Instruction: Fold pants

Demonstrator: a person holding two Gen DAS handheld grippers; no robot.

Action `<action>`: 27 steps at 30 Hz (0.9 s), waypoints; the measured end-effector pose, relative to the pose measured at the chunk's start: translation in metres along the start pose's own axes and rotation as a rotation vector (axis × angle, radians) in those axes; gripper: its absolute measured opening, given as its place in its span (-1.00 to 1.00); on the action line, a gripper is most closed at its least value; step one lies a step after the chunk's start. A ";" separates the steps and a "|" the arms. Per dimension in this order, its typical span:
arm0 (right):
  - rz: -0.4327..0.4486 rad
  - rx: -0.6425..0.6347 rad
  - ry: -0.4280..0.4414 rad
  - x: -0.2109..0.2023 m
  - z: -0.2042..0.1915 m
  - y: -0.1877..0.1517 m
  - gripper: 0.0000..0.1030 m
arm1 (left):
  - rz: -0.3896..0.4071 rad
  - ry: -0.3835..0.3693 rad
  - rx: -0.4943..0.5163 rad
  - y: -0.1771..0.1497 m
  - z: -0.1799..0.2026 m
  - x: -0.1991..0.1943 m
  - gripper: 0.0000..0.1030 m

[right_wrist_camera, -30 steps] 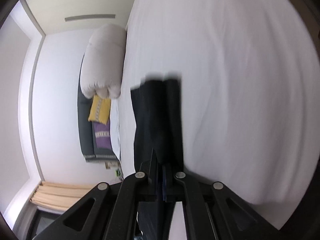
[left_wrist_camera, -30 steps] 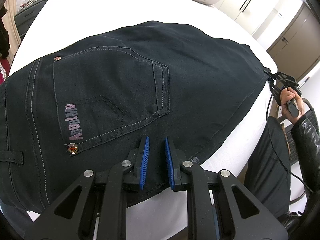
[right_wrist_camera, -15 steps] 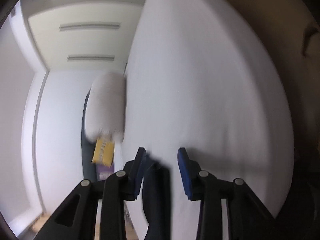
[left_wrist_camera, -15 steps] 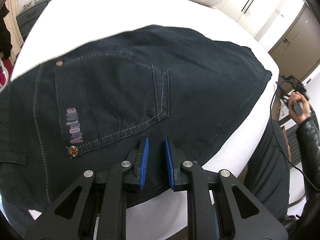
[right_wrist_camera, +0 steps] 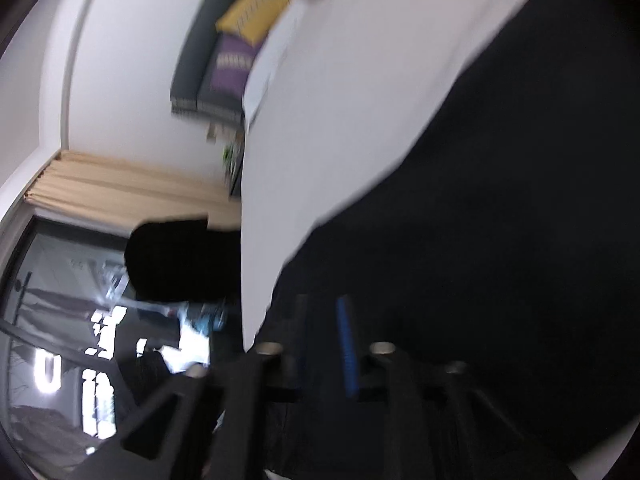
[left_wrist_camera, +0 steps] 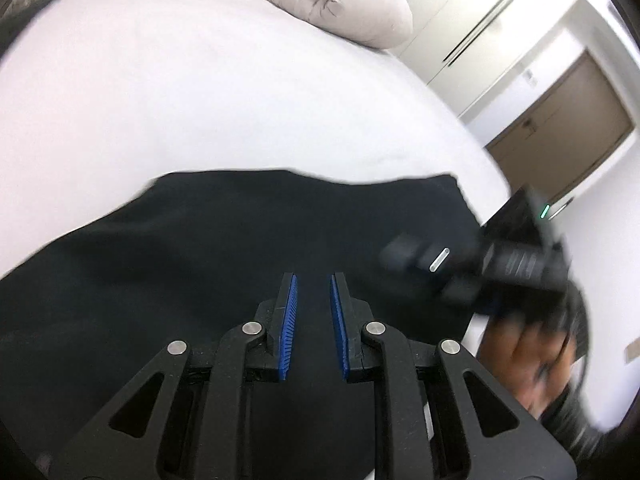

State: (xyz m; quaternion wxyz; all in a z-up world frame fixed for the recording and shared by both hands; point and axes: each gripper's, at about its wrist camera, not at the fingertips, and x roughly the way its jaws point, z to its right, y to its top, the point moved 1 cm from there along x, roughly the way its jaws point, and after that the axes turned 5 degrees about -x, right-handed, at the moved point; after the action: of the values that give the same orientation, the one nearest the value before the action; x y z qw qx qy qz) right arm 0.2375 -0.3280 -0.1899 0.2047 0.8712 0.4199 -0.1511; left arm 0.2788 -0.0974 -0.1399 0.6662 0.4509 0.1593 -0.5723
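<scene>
Black pants (left_wrist_camera: 200, 240) lie spread across the white bed (left_wrist_camera: 200, 100). My left gripper (left_wrist_camera: 312, 276) is over their near part, its blue pads a narrow gap apart with dark cloth between them, and cloth hangs below its fingers. My right gripper (left_wrist_camera: 404, 256), blurred by motion and held by a hand (left_wrist_camera: 532, 360), reaches in over the right edge of the pants. In the right wrist view that gripper (right_wrist_camera: 322, 308) is low over the pants (right_wrist_camera: 500, 200) and its jaws are closing. Blur hides whether cloth sits between them.
A rolled beige duvet (left_wrist_camera: 340, 4) lies at the far end of the bed. White wardrobe doors (left_wrist_camera: 460, 40) and a brown door (left_wrist_camera: 560, 132) stand beyond the right side. The right wrist view shows a yellow cushion (right_wrist_camera: 252, 12), a beige curtain (right_wrist_camera: 120, 184) and a window.
The left gripper moved forward over the bed, and the back pocket is out of sight. The right gripper let go of the pant leg, swung across and now hovers over the pants, narrower than before.
</scene>
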 end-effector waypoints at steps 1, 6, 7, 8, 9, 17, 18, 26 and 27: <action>-0.033 0.025 0.002 0.014 0.005 0.000 -0.78 | -0.015 0.003 -0.004 0.006 -0.002 0.014 -0.69; 0.006 0.068 -0.056 0.005 0.039 -0.011 -1.00 | -0.091 0.060 -0.031 0.014 -0.034 0.057 -0.82; 0.051 0.064 -0.087 -0.010 0.044 -0.001 -1.00 | -0.088 0.056 -0.039 0.016 -0.039 0.057 -0.85; 0.091 0.074 -0.109 -0.026 0.053 0.008 -1.00 | -0.086 0.039 -0.054 0.019 -0.046 0.056 -0.85; 0.146 0.112 -0.126 -0.048 0.070 0.016 -1.00 | -0.083 0.025 -0.065 0.022 -0.051 0.055 -0.88; 0.458 0.265 -0.293 -0.189 0.145 0.075 -1.00 | -0.023 -0.080 -0.158 0.028 -0.096 0.034 -0.90; 0.479 0.263 -0.329 -0.199 0.147 0.079 -1.00 | -0.009 -0.078 -0.172 0.026 -0.104 0.027 -0.90; 0.477 0.120 -0.363 -0.215 0.075 0.023 -0.93 | 0.160 0.103 -0.302 -0.003 -0.161 -0.060 -0.90; 0.412 0.071 -0.294 -0.189 0.056 0.002 -0.93 | 0.161 0.092 -0.305 -0.008 -0.157 -0.063 -0.90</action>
State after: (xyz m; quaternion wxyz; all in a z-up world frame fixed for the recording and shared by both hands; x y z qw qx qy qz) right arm 0.1205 -0.4832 -0.1560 0.2592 0.9138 0.1935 -0.2456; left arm 0.3002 0.0647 -0.1826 0.7624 0.3816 0.2380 -0.4653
